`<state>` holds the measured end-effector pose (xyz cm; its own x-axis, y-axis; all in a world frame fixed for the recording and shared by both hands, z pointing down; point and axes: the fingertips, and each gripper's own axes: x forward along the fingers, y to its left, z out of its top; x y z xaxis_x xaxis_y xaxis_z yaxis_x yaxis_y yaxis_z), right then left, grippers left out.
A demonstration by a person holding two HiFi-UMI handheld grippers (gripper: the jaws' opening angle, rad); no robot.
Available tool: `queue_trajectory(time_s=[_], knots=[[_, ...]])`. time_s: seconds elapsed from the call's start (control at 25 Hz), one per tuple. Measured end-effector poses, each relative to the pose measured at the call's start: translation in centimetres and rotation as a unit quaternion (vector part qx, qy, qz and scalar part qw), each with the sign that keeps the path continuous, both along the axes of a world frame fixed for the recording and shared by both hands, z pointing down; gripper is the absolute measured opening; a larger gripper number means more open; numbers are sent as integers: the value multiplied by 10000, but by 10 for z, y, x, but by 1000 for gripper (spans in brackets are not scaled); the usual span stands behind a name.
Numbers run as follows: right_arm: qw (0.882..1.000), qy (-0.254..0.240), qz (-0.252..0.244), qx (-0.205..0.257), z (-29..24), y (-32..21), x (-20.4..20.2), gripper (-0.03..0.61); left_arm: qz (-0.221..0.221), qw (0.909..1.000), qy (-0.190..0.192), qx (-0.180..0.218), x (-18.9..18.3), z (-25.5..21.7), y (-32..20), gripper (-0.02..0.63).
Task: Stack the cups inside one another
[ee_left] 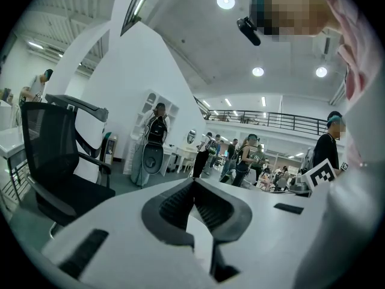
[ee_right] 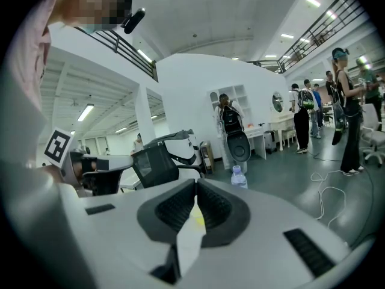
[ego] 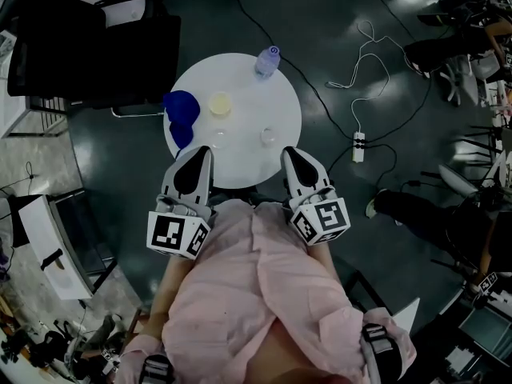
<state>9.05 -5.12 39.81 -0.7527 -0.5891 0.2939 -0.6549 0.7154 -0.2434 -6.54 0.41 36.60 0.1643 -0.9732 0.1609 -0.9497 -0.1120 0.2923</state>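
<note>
White and round, the table (ego: 240, 170) sits at upper centre of the head view, and the cups stand on it apart from one another, none nested. Two blue cups (ego: 181, 106) sit at the table's left edge, one just below the other in the frame; whether they touch is unclear. A pale yellow cup (ego: 219, 104) stands just to the right of the upper blue one. A clear cup (ego: 268, 135) stands further right, nearer the table's lower edge. A bottle (ego: 267, 61) with a blue cap stands at the table's top edge.

Both grippers hover over the table's lower rim, well apart from the cups. The left gripper (ego: 207, 150) is at lower left of the table and the right gripper (ego: 287, 151) at lower right. In the left gripper view, the ribbed pads (ee_left: 177, 205) meet at their tips, with nothing between them. In the right gripper view, the jaws are likewise pressed together and empty, and the bottle (ee_right: 239, 177) shows just beyond them.

A black office chair (ego: 88, 46) fills the upper left of the head view. A power strip (ego: 358, 146) with a white cable lies on the dark floor at right. The person's pink shirt (ego: 256, 286) fills the bottom centre.
</note>
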Motion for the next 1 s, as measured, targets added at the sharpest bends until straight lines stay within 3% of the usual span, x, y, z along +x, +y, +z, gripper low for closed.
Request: queue_trajectory(time_s=[0.4, 0.64, 1.0], knots=[[10000, -12, -14, 7, 0, 0, 2, 32, -21, 10000, 2, 14, 3, 0, 1, 18], [9995, 158, 274, -3, 8, -20, 17, 34, -88, 10000, -16, 6, 1, 0, 4, 18], [9914, 459, 604, -1065, 83, -70, 27, 35, -170, 9998, 30, -91, 6, 4, 4, 18]])
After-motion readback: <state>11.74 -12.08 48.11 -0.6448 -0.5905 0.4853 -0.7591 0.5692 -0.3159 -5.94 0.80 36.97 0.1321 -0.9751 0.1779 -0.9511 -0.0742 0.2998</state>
